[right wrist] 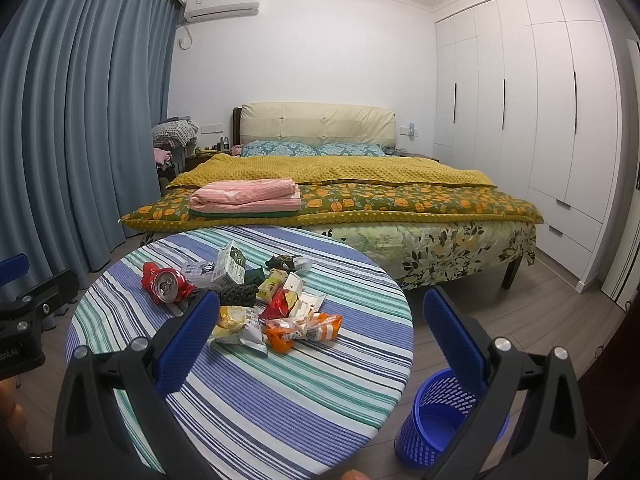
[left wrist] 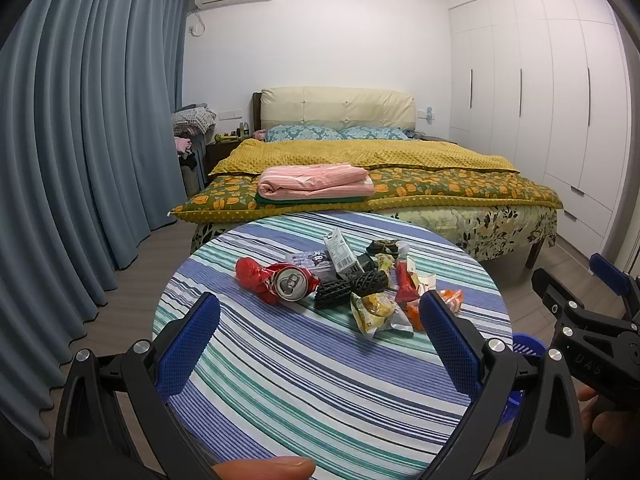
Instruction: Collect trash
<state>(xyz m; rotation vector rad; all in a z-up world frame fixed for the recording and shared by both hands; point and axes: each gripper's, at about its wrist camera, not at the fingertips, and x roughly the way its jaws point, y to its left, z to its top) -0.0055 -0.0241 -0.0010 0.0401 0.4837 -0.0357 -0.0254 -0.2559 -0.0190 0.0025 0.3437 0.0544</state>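
Left wrist: crushed red can (left wrist: pixel 291 282), upended.

You face a bed (left wrist: pixel 360 168) with a yellow quilt, blue curtains (left wrist: pixel 80 140) left, white wardrobe (left wrist: pixel 540 100) right, grey wood floor (right wrist: pixel 520 300).

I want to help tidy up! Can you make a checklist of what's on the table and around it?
Surface: round table, striped cloth.
Job's things: crushed red can, milk carton, snack wrappers, black mesh lumps, all in one pile; blue bin on the floor, looks empty.
Clutter: nothing seen besides the trash.
Grippers: left gripper and right gripper open, holding nothing.
Cables: nothing seen near the table.
Surroundings: bed, curtains, wardrobe.
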